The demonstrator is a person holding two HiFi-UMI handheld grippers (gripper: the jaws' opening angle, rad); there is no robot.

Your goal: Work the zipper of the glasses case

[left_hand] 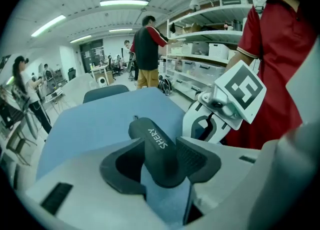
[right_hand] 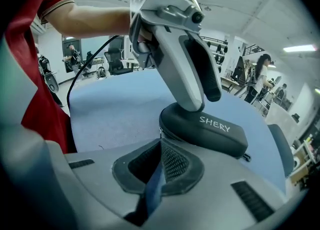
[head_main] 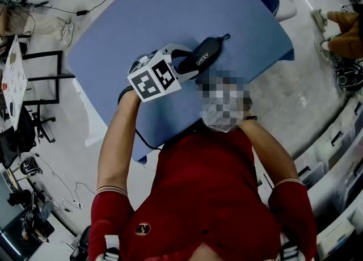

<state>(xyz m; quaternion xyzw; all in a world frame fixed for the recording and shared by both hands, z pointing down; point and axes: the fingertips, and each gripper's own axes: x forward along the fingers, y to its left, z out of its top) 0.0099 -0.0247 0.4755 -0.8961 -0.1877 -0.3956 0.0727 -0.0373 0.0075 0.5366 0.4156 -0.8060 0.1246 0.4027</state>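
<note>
Left gripper (left_hand: 161, 148) clamps the glasses case (head_main: 203, 58); right gripper (right_hand: 160, 146), closed empty beside it, must pinch the zipper (right_hand: 172, 135) squarely.

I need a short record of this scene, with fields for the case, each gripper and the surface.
surface: blue table
object: black glasses case, lying flat
left gripper: jaws clamped on one end of the case
right gripper: jaws together, tips at the case's edge; whether they pinch anything is unclear
</note>
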